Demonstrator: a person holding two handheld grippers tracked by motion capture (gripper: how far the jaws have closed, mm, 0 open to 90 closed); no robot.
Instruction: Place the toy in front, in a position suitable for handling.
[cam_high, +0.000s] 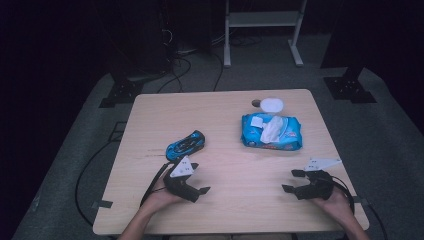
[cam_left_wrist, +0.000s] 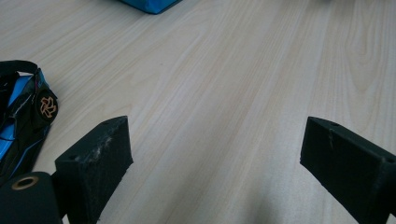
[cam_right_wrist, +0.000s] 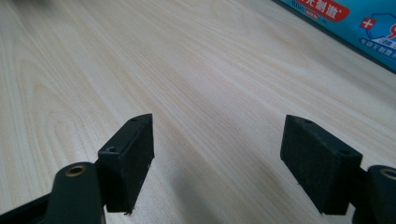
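A blue and black toy car (cam_high: 185, 144) lies left of centre on the wooden table (cam_high: 225, 210); its rear wheel (cam_left_wrist: 46, 106) is at the left edge of the left gripper view. A blue pack of wet wipes (cam_high: 271, 131) with a white wipe pulled out lies right of centre, and its edge (cam_right_wrist: 359, 28) crosses the top right of the right gripper view. My left gripper (cam_high: 199, 178) rests near the front left, just below the car, open and empty (cam_left_wrist: 215, 154). Open and empty too, my right gripper (cam_high: 293, 181) rests at the front right (cam_right_wrist: 217, 149).
A white round lid or dish (cam_high: 271, 104) sits behind the wipes pack near the table's far edge. Cables (cam_high: 150, 190) trail from each gripper off the front. Beyond the table are a dark floor, stand feet and a white frame (cam_high: 262, 30).
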